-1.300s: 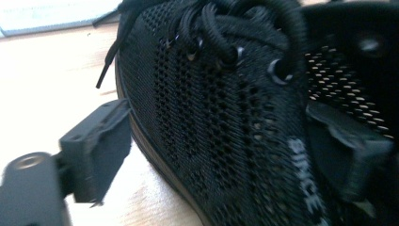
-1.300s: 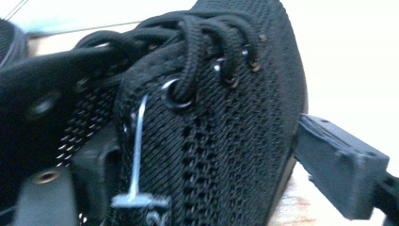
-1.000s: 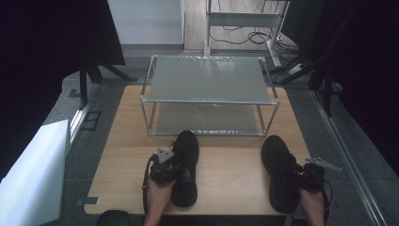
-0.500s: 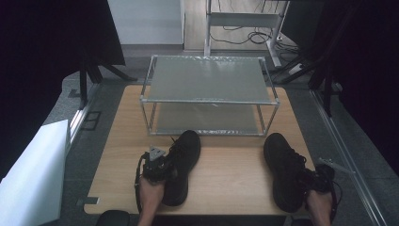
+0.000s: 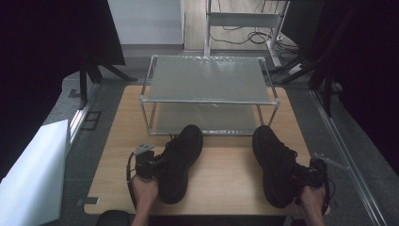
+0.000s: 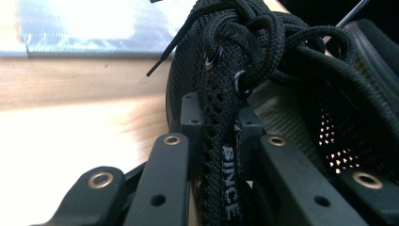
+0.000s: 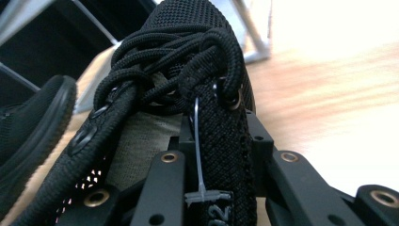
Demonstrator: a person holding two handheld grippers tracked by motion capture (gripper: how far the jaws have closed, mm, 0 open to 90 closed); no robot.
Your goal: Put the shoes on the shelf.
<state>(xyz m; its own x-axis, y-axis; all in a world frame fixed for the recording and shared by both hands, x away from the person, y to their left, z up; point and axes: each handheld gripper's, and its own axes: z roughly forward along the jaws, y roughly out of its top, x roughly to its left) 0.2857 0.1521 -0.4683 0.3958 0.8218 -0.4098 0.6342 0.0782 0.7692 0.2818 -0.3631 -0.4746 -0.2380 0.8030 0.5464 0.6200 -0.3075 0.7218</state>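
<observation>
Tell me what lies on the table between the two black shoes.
Nothing: in the high view, bare wooden table separates the left shoe from the right shoe. The metal rack stands behind them.

high view: above the person's side, facing forward and down over tabletop | gripper views: pressed close behind each shoe's collar | shared: both shoes, rack beyond each hand-held gripper
</observation>
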